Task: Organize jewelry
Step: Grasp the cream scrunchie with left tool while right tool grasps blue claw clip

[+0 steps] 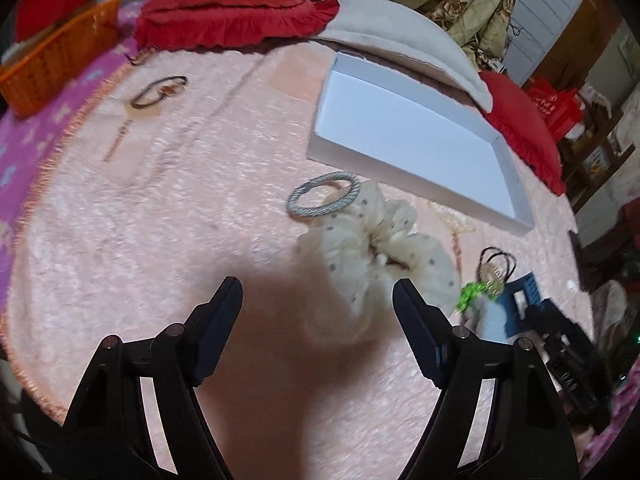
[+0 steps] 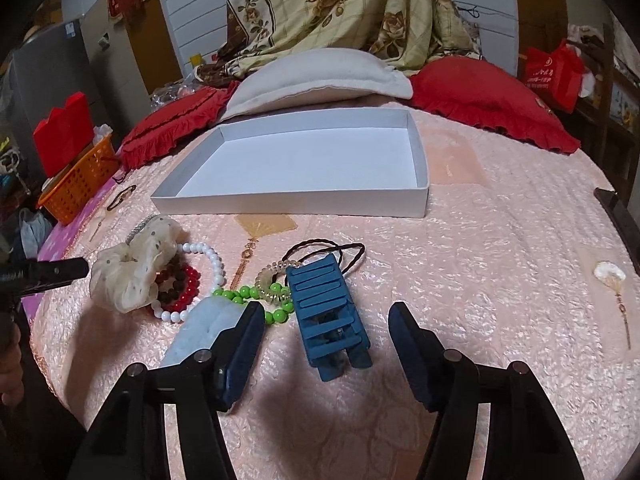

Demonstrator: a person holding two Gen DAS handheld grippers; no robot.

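1. The white box [image 2: 288,200] lies open and empty on the bed's pink cover [image 2: 500,264], in front of a white pillow [image 2: 320,76]; everything else is placed from this box.
2. The blue hair claw [image 2: 326,316] lies on the near side of the box, between the fingers of the right tool [image 2: 326,330], nearer the left finger. The jaws stand partly open with gaps on both sides of the claw; nothing is gripped.
3. Left of the claw, also on the near side of the box, lie green beads [image 2: 248,296], red beads [image 2: 186,292], a white bead bracelet [image 2: 200,252] and a cream scrunchie [image 2: 132,268].
4. The left tool [image 1: 318,300] hangs over the cover with jaws wide apart and empty; the scrunchie [image 1: 372,256] lies just ahead of its right finger, and a silver bangle [image 1: 324,198] beyond that, toward the box [image 1: 420,148].
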